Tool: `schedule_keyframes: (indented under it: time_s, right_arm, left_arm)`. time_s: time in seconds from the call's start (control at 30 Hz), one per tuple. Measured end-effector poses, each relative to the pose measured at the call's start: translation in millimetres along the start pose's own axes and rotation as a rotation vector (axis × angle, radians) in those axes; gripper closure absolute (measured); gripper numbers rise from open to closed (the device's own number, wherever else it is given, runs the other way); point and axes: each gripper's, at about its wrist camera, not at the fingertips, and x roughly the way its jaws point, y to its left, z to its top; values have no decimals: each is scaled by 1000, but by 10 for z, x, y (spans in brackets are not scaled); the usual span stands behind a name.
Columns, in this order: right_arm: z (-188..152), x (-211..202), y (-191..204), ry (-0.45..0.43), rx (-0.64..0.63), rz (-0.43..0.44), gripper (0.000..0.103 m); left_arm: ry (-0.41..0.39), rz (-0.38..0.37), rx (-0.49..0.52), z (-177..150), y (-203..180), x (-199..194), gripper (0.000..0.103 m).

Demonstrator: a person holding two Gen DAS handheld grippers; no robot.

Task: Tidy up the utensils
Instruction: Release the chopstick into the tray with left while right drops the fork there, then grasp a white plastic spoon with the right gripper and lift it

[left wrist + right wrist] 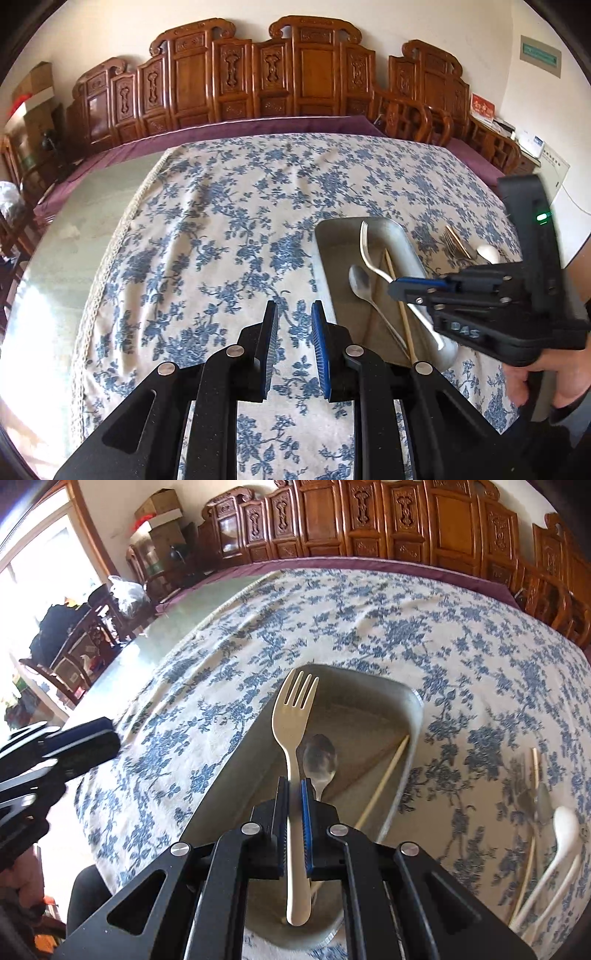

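My right gripper [294,786] is shut on a cream plastic fork [295,716], held above the grey metal tray [413,716], tines pointing away. In the tray lie a metal spoon [319,760] and a wooden chopstick [384,779]. The left wrist view shows the tray [332,236] with the fork [369,251], the spoon [360,282] and the chopstick [399,302], and my right gripper [397,286] over it. My left gripper [294,317] is open and empty above the tablecloth, left of the tray.
Loose utensils lie on the floral tablecloth [221,229] right of the tray: a white spoon [565,834], a chopstick [535,764] and metal forks [456,243]. Carved wooden chairs [258,74] line the far table edge.
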Motion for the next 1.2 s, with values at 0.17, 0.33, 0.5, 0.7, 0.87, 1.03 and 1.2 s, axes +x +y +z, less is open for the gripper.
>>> schedule_keyframes:
  time_s: [0.17, 0.33, 0.5, 0.7, 0.87, 1.03, 1.2]
  right_arm:
    - [-20, 166, 18, 23, 29, -8, 95]
    - [-47, 244, 84, 37, 34, 2, 94]
    - [-58, 279, 76, 48, 51, 6, 93]
    - [-58, 62, 1, -15, 30, 11, 93]
    - [-123, -344, -194, -87, 8, -22, 93]
    - [-386, -810, -629, -137, 6, -96, 93]
    - [-716, -1136, -1098, -138, 27, -205, 93]
  left_arm:
    - [-1, 4, -11, -28, 66, -37, 86]
    - [6, 12, -9, -59, 77, -35, 86]
    - [7, 19, -8, -67, 70, -56, 86]
    - [9, 20, 5, -57, -22, -79, 86]
    - [-1, -2, 16, -36, -193, -97, 86]
    - [-9, -37, 50, -20, -487, -75, 85]
    - [-10, -76, 79, -7, -804, -11, 85]
